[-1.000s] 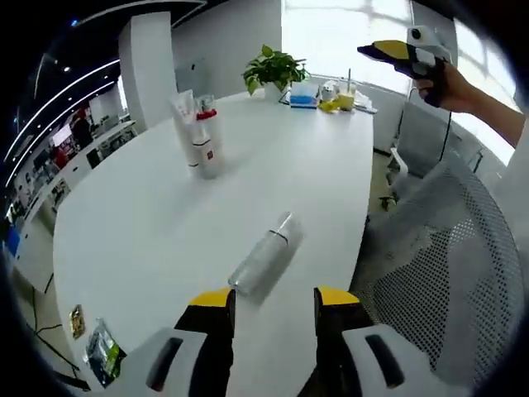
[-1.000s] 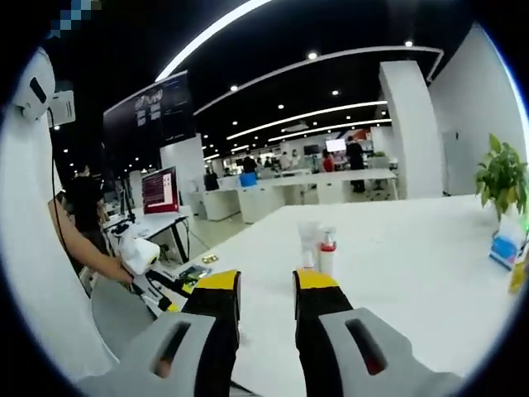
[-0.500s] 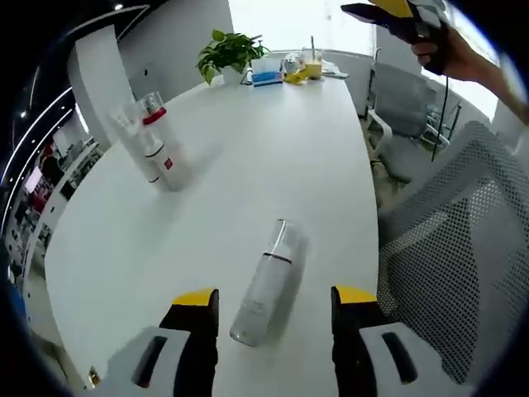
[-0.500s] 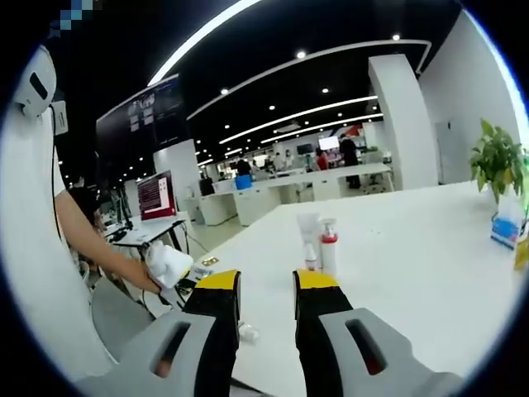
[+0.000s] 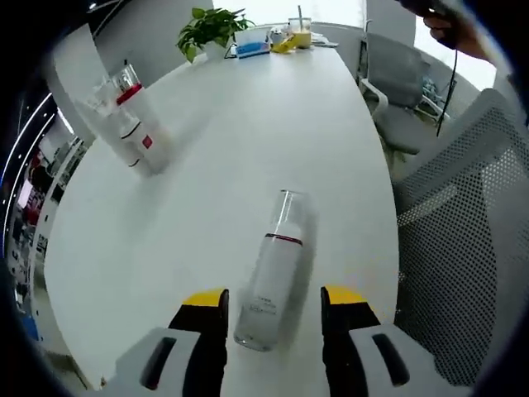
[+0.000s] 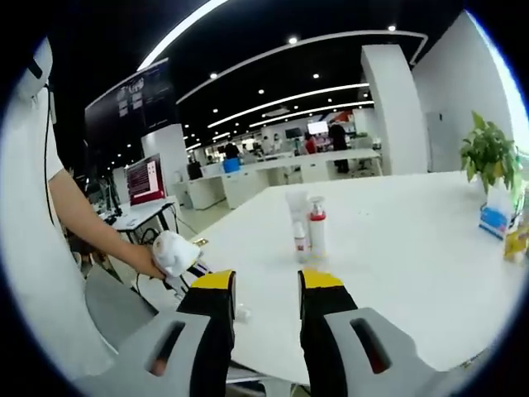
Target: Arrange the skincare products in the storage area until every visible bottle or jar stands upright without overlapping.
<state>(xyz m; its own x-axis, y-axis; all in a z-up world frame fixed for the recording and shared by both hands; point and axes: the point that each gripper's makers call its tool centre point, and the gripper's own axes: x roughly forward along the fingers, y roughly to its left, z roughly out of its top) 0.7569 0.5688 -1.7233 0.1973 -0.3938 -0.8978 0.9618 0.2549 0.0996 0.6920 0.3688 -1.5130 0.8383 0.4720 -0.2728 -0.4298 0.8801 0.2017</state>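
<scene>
A frosted bottle (image 5: 273, 277) with a clear cap and a red band lies on its side on the white table (image 5: 231, 149). My left gripper (image 5: 274, 299) is open, and the bottle's base end lies between its yellow-tipped jaws. A white tube (image 5: 116, 124) and a red-collared bottle (image 5: 136, 116) stand upright together at the far left. In the right gripper view, my right gripper (image 6: 267, 281) is open and holds nothing, raised above the table's near edge. Beyond it stand the same tube (image 6: 296, 225) and red-collared bottle (image 6: 316, 227).
A potted plant (image 5: 211, 25) and several small items (image 5: 273, 41) sit at the table's far end. A mesh office chair (image 5: 463, 223) stands close to the table's right edge. In the right gripper view a person's arm (image 6: 91, 223) reaches in from the left, and the plant (image 6: 488, 153) is on the right.
My left gripper has come down and forward onto the lying bottle, whose base now sits between the jaws. The right gripper view has shifted only slightly.
</scene>
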